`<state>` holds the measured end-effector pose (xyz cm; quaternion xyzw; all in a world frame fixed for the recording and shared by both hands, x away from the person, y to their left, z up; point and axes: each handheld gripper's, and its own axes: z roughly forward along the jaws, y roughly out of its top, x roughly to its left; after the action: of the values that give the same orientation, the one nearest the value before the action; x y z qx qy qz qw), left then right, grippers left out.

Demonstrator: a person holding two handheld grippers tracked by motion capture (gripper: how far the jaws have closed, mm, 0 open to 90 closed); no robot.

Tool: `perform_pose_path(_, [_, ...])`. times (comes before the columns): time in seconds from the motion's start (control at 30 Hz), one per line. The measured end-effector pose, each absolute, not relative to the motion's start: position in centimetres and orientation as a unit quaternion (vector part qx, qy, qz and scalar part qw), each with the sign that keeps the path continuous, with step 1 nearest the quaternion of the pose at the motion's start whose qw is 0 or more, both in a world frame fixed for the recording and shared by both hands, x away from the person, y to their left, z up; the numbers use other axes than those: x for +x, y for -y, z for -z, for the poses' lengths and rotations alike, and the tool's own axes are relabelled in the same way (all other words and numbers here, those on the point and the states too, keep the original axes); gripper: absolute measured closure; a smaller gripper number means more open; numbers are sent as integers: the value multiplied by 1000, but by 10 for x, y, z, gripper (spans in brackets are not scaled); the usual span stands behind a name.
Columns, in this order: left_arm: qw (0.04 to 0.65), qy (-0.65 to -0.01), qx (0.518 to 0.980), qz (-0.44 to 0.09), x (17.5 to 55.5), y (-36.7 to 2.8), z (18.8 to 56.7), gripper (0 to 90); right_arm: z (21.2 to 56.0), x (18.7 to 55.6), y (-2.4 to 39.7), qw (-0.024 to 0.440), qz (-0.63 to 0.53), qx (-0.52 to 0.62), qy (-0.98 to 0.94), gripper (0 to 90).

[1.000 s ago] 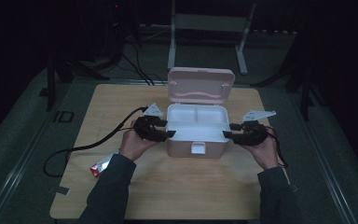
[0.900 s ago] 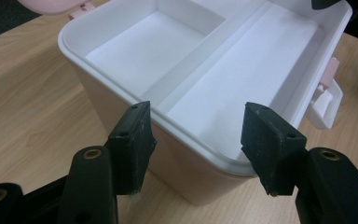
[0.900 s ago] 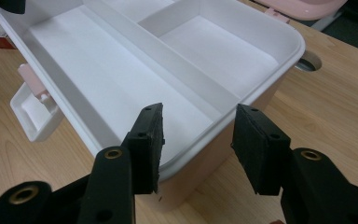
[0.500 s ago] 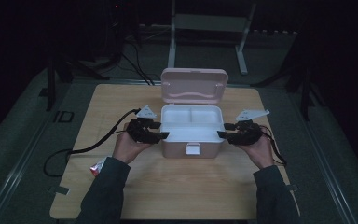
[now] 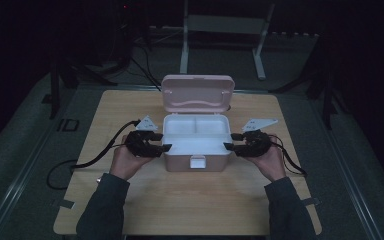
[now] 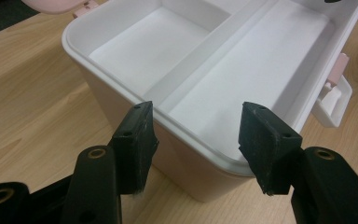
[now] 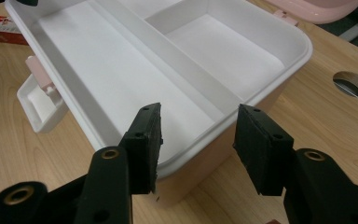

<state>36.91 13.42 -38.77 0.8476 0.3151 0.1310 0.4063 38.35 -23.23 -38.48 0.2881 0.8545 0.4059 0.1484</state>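
Two hand-held grippers, left gripper (image 5: 166, 147) and right gripper (image 5: 228, 146), flank an open pink box (image 5: 196, 145) on a wooden counter (image 5: 180, 200), their jaws wide, holding nothing.

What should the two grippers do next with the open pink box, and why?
Probably ease both outward, off the box. The left gripper and right gripper sit at its two ends with fingers apart, gripping nothing, and the box rests flat on the table, lid up.
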Motion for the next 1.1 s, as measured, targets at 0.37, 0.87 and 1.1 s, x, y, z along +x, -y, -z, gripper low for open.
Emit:
perform_pose_path(0.37, [417,-316,842,-128,362,-141,390,458,384,379,229,143,-406,278,-859,519])
perform_pose_path(0.87, [418,-307,840,-160,354,-158,379,421,372,363,250,173,-418,287,-844,504])
perform_pose_path(1.1, [411,-321,836,-167,348,-175,382,419,377,355,263,176,-411,293,-845,496])
